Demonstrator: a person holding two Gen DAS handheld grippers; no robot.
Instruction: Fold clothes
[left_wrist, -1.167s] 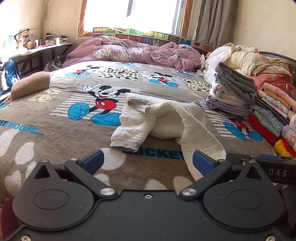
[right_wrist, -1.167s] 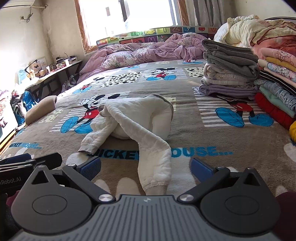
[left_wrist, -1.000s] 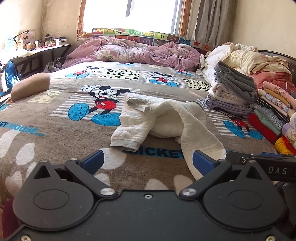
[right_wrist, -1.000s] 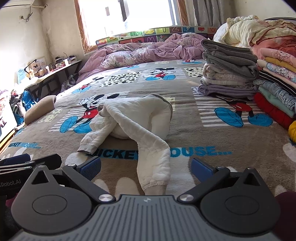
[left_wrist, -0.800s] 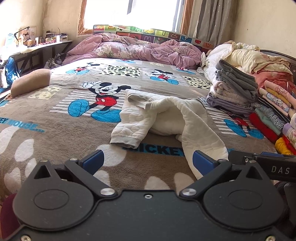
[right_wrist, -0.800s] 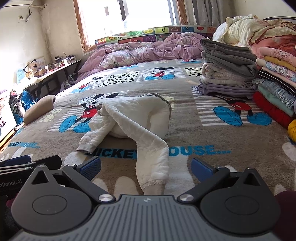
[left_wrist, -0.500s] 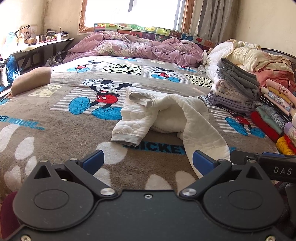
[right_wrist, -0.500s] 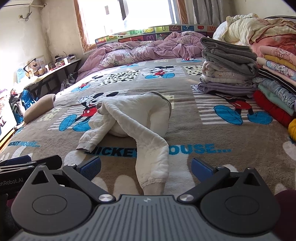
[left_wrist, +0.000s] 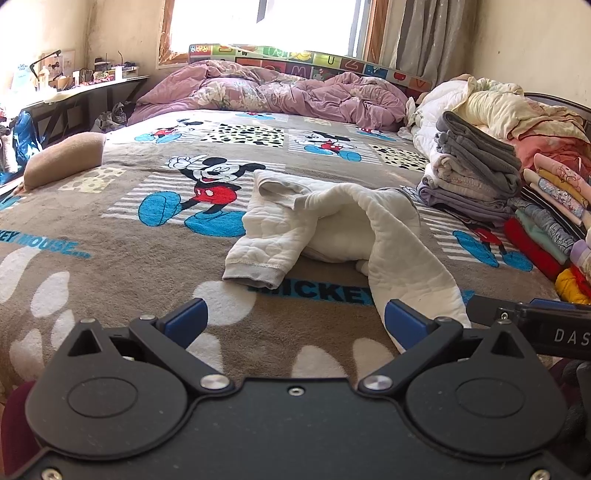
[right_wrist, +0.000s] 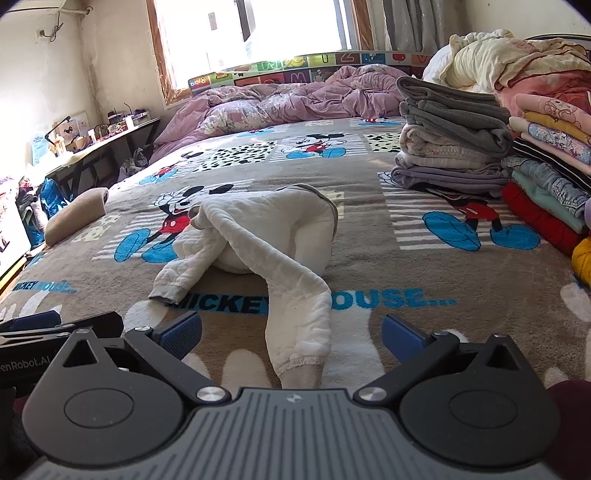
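White quilted garment (left_wrist: 332, 225), crumpled, sleeves splayed on Mickey blanket (left_wrist: 110, 229)

We see a white quilted garment (left_wrist: 332, 229) with grey cuffs on a brown Mickey Mouse blanket (left_wrist: 110, 229) with blue lettering, beside a purple floral duvet (left_wrist: 280, 92).

A brown Mickey Mouse blanket (left_wrist: 122, 266) is spread over the bed. At its far end, under the window (left_wrist: 266, 22), a crumpled purple quilt (left_wrist: 280, 92) is heaped. A tan cushion (left_wrist: 62, 158) is seen at the blanket's left edge.
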